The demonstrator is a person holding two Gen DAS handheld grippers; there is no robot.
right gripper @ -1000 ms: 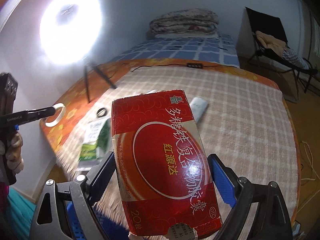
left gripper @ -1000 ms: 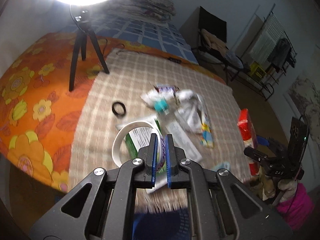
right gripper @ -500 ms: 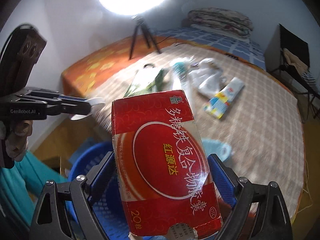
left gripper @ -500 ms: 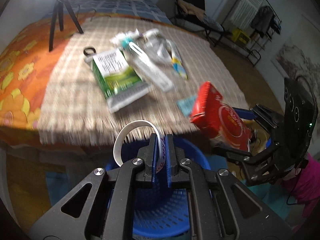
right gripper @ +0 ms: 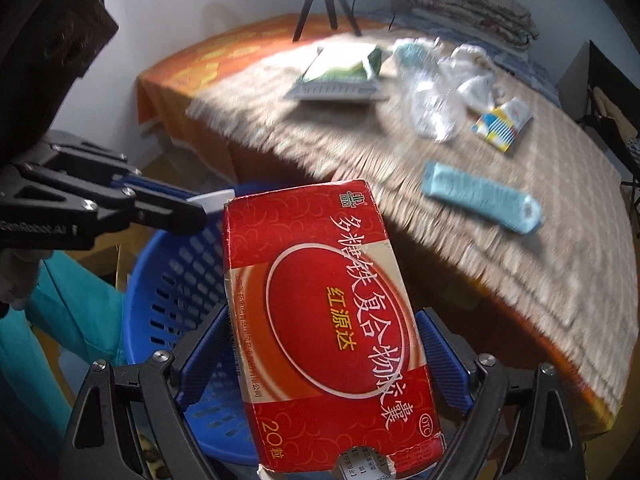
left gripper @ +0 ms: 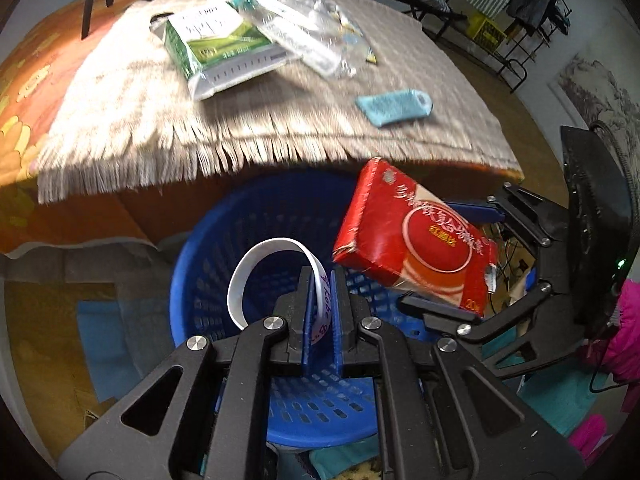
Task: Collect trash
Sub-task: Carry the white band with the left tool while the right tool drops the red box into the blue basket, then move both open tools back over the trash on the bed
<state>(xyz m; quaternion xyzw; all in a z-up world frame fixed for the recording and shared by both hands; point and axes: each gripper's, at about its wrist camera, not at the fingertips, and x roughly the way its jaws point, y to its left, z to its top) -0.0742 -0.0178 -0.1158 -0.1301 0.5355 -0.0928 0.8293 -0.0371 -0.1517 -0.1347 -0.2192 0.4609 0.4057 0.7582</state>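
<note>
The left tool (left gripper: 322, 312) pinches a thin white plastic ring band (left gripper: 256, 276) between nearly closed pads, directly over the blue slotted plastic basket (left gripper: 224, 240) on the floor. Beside it, the right tool (right gripper: 320, 364), spread wide, clamps a red cardboard medicine box (right gripper: 324, 320) by its long sides, tilted above the basket's rim.

The step in hand looks like the drop. To do it well, each tool should be centred over the basket's mouth before it lets go, the box nudged inward so it clears the rim.

Beyond, on the fringed beige checked cloth covering the surface (left gripper: 132, 92), a green-and-white packet (left gripper: 216, 40), a crushed clear plastic bottle (left gripper: 304, 40) and a light blue wrapper (left gripper: 394, 106) await collection.
</note>
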